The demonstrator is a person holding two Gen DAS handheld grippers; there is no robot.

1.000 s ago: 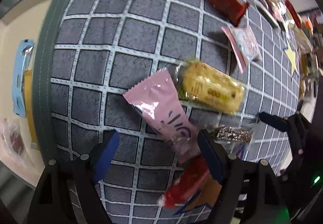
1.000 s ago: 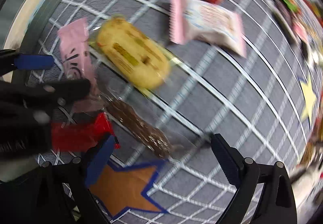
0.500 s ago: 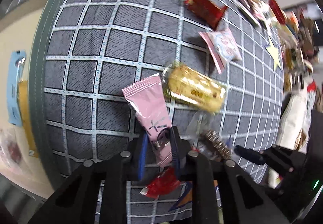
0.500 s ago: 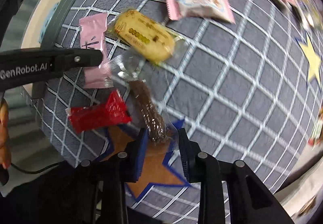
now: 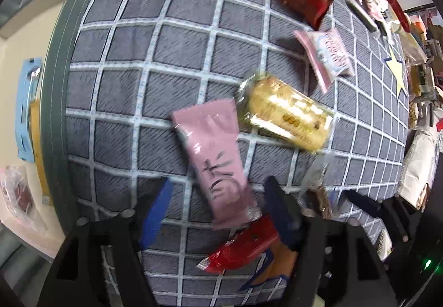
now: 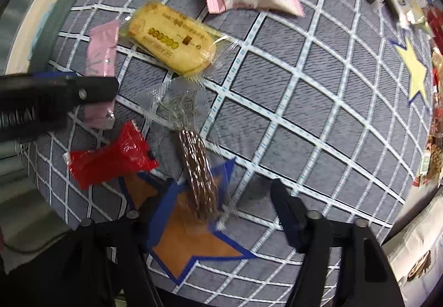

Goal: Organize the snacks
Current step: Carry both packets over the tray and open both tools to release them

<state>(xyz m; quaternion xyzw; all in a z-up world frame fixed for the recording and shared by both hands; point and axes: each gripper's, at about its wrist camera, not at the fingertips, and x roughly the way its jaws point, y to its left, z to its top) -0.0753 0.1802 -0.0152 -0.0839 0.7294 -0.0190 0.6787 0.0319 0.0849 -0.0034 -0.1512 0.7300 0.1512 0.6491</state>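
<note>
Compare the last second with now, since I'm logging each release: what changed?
Both grippers shut and reopened: left gripper let go of the pink packet, right gripper released the brown bar on the orange star. The yellow biscuit stayed.

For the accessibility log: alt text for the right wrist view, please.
Open right tool over a clear-wrapped brown bar lying partly on an orange star on a grey checked cloth, pads clear of it. Red, pink and yellow packets lie nearby.
</note>
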